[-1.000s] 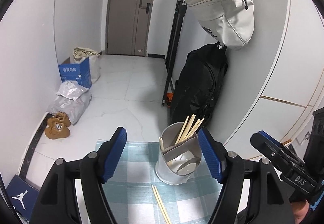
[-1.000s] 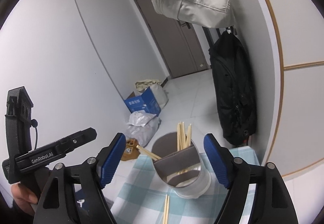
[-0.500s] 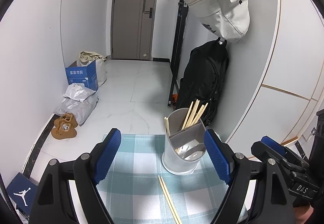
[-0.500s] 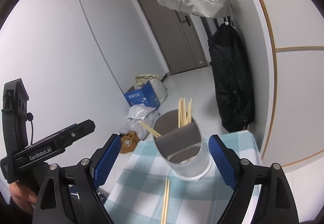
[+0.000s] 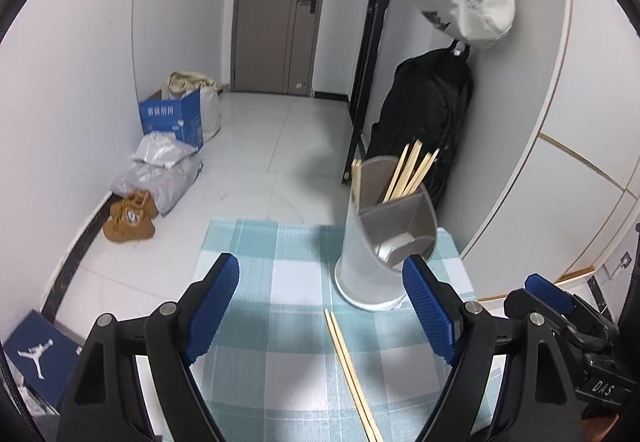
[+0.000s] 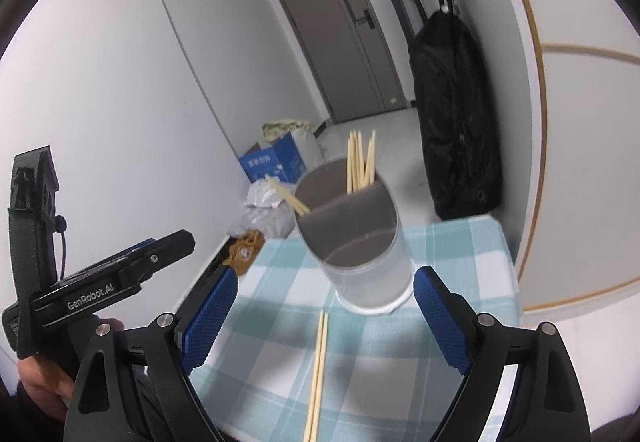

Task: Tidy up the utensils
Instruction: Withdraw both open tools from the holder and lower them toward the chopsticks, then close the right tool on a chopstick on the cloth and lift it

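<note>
White walls (image 5: 80, 82), pale tile floor (image 5: 280, 146), grey door (image 5: 280, 2) at far end.

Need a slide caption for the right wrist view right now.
Open right gripper above a loose chopstick pair on the checked cloth, before the divided utensil holder.

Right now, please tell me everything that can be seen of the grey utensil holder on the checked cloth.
The utensil holder is a round, upright cup, pale grey outside and darker grey inside, and looks like plastic. A divider wall splits it into compartments. Several wooden chopsticks stand in the back compartment, and one more pair leans out at the side. The front compartment looks empty. It stands on the checked cloth near the far edge. A loose pair of chopsticks lies on the cloth just before it, apparently not touching it.
</note>
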Available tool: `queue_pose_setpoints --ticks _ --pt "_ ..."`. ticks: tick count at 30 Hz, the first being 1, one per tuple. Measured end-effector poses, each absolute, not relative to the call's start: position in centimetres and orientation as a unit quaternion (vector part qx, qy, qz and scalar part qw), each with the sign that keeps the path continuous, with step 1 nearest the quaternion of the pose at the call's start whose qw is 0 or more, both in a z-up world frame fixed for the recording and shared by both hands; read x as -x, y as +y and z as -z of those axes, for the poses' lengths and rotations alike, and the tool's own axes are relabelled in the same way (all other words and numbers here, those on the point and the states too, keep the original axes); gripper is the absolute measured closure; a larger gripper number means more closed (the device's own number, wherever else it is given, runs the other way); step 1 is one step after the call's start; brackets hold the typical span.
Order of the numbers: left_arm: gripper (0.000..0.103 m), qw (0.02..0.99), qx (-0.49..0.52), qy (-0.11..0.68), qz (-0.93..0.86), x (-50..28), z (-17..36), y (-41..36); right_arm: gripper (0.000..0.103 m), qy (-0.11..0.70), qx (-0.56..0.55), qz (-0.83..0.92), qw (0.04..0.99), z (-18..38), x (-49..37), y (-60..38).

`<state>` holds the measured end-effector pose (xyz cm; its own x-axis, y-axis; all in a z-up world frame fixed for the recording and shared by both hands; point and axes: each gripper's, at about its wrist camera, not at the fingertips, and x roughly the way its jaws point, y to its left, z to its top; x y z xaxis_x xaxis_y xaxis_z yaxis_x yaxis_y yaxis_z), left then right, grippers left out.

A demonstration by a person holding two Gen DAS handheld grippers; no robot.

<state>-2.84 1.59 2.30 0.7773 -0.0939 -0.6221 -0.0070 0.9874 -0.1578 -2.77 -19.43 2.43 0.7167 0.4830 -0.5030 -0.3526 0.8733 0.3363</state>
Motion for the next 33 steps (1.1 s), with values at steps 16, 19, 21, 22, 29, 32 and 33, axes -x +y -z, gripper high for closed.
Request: queue_pose_setpoints --ticks 16,19,21,22,29,32,33 --pt "0.022 0.909 0.110 0.401 -0.014 1.0 3.4 5.1 0.058 0.447 -0.036 -0.228 0.864 6.2 -0.4 -15.0" --pt "0.022 0.904 0.125 0.409 -0.030 0.8 3.9 6.4 0.063 0.469 -0.014 -0.234 0.851 7.3 -1.0 -13.6" --pt "0.022 0.896 0.142 0.419 -0.038 0.6 4.4 7.5 0.067 0.481 0.004 -0.239 0.843 8.1 -1.5 -12.5" --pt "0.022 0.892 0.150 0.424 -0.042 0.5 4.6 7.9 0.068 0.484 0.012 -0.241 0.841 8.5 -1.6 -12.1" --pt "0.022 0.879 0.185 0.437 -0.056 0.5 5.4 10.6 0.081 0.516 0.048 -0.234 0.823 11.0 -3.6 -9.4" --pt "0.022 0.874 0.200 0.439 -0.056 0.5 5.5 11.2 0.086 0.524 0.062 -0.234 0.817 11.7 -4.2 -8.8" --pt "0.022 0.873 0.204 0.440 -0.056 0.5 5.5 11.3 0.086 0.527 0.062 -0.234 0.815 11.9 -4.3 -8.6"
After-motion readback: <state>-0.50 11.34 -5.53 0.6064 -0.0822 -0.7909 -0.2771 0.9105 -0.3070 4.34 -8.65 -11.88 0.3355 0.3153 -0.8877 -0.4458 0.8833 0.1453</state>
